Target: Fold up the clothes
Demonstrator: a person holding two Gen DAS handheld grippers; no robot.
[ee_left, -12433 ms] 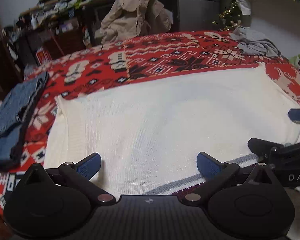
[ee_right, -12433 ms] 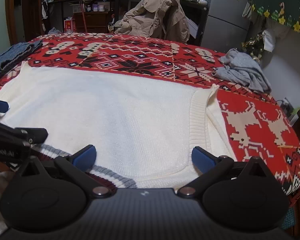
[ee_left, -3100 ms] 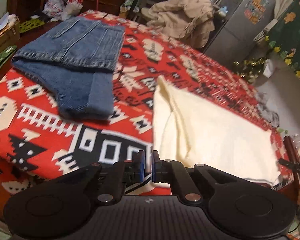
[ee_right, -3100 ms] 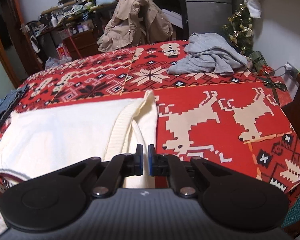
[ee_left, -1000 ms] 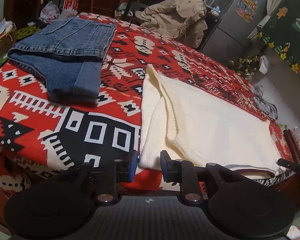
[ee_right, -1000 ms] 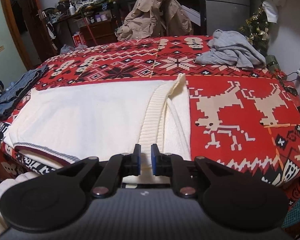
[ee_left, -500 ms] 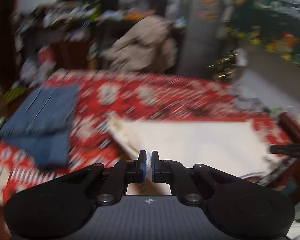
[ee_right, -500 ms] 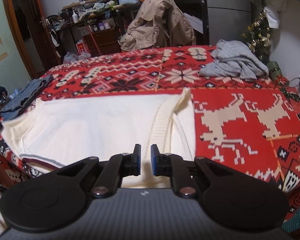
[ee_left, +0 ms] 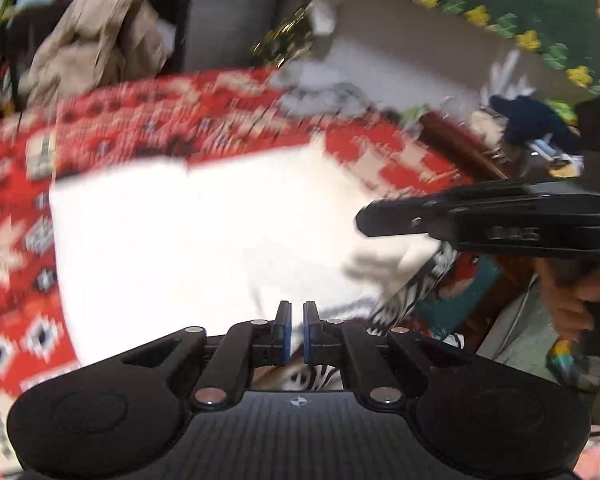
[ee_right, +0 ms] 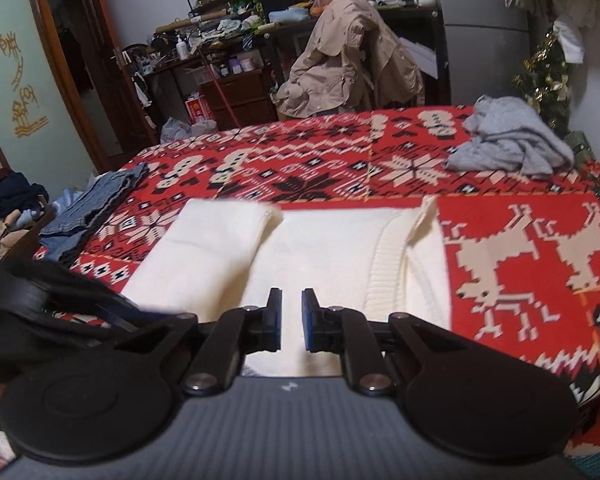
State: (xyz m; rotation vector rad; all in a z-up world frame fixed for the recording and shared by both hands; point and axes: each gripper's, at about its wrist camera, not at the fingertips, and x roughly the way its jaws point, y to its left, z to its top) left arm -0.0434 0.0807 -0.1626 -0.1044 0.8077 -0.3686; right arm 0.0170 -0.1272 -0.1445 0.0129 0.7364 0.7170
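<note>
Left tongs [ee_left: 294,330] pinching cream sweater [ee_left: 188,240]

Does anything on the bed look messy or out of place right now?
Yes. The grey garment lies crumpled in a heap at the far right corner of the red patterned blanket, unlike the folded jeans and the half-folded cream sweater.

Black two-finger tool [ee_right: 291,319] with blue pads [ee_right: 277,316], silver screws, ribbed grey body.
</note>
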